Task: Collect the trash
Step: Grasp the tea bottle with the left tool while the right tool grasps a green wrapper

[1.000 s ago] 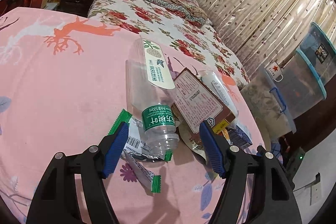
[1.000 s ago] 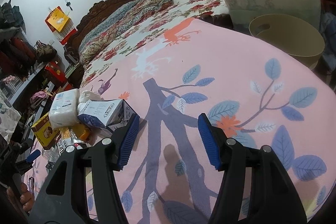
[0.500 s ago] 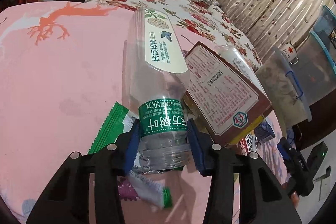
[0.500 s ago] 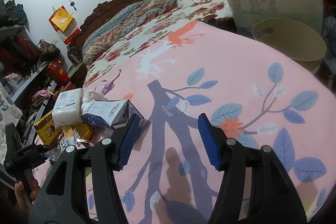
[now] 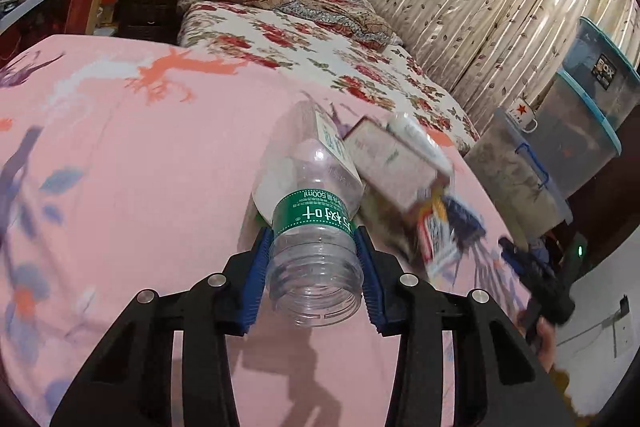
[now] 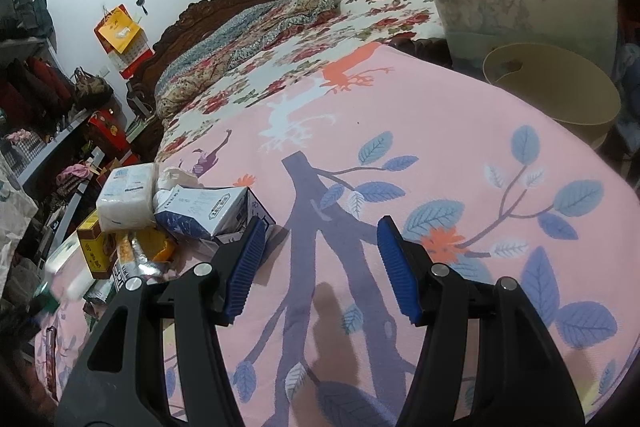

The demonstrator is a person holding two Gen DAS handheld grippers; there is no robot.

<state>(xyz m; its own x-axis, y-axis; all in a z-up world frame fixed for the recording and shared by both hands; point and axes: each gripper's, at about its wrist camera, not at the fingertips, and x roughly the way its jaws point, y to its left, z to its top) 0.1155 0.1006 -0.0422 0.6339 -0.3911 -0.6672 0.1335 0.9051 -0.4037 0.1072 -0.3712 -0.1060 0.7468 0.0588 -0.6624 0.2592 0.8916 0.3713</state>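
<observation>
Gripping the clear bottle (image 5: 314,223) firmly between left gripper (image 5: 314,275) fingers; needed lifting clear of carton (image 5: 394,163). Right gripper (image 6: 318,267) fingers wide, empty.

Clear glossy plastic bottle (image 5: 316,227), matt pink cloth sheet (image 5: 132,163), ribbed blue claw pads (image 6: 246,265)

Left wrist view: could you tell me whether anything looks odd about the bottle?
The clear plastic bottle has no cap and is empty. The left gripper clamps it near the open neck, above the pink bedspread.
</observation>
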